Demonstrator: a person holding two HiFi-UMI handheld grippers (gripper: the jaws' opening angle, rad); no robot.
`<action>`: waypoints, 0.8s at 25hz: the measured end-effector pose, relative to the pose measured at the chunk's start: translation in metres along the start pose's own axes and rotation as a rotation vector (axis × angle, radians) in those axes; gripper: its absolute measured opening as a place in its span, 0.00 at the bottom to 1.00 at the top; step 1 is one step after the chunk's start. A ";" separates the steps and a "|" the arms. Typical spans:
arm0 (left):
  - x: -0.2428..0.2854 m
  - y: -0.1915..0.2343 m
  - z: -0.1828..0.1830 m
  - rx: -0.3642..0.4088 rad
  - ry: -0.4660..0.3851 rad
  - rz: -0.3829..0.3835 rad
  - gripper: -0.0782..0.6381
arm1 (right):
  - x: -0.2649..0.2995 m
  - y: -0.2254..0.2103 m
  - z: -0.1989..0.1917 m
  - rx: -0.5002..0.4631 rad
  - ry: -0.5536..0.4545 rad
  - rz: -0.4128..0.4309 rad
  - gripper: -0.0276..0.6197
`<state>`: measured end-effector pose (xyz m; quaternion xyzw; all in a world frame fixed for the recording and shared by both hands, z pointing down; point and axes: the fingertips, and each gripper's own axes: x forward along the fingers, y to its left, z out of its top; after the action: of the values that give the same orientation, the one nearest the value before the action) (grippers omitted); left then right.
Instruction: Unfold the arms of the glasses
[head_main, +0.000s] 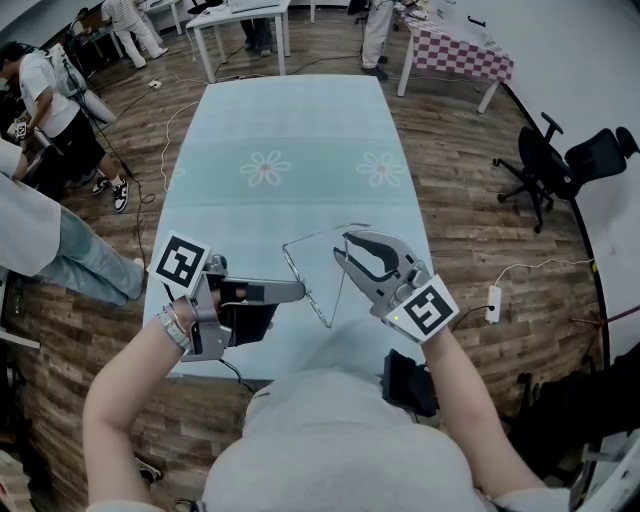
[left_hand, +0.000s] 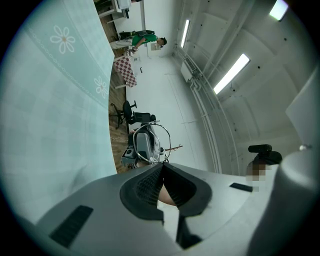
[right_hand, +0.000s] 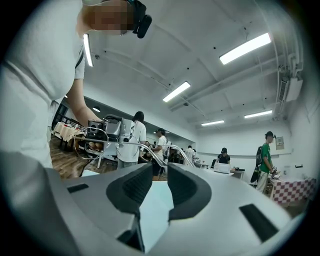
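Note:
Thin wire-framed glasses (head_main: 337, 295) hang in the air over the near end of the pale green flowered tablecloth (head_main: 290, 130). My left gripper (head_main: 300, 291) comes in from the left and is shut on the frame's left part. In the left gripper view the jaws (left_hand: 162, 165) meet, and the wire loop of the glasses (left_hand: 159, 126) shows just past the tips. My right gripper (head_main: 343, 248) stands open at the frame's right end, its two jaws spread on either side of the wire. In the right gripper view a gap shows between the pads (right_hand: 160, 167), and the glasses (right_hand: 135, 145) cross just beyond them.
Wooden floor surrounds the table. A black office chair (head_main: 545, 165) stands at the right, and a checkered table (head_main: 460, 55) at the back right. People stand at the left edge (head_main: 50, 100) and at the back. A white power strip (head_main: 492, 305) lies on the floor near my right arm.

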<state>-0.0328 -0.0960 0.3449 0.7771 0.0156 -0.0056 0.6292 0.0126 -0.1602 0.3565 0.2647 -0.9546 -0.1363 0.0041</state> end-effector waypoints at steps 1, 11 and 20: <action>0.001 0.000 0.001 0.000 -0.003 0.001 0.12 | -0.003 -0.002 0.000 0.002 0.001 -0.002 0.19; 0.000 0.004 0.003 0.000 -0.019 0.006 0.12 | -0.019 -0.011 -0.005 0.012 0.051 -0.039 0.19; 0.000 0.006 0.005 -0.008 -0.033 0.003 0.12 | -0.037 -0.012 -0.006 0.027 0.068 -0.061 0.19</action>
<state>-0.0323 -0.1021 0.3499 0.7743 0.0043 -0.0173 0.6325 0.0511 -0.1532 0.3613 0.2984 -0.9471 -0.1143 0.0286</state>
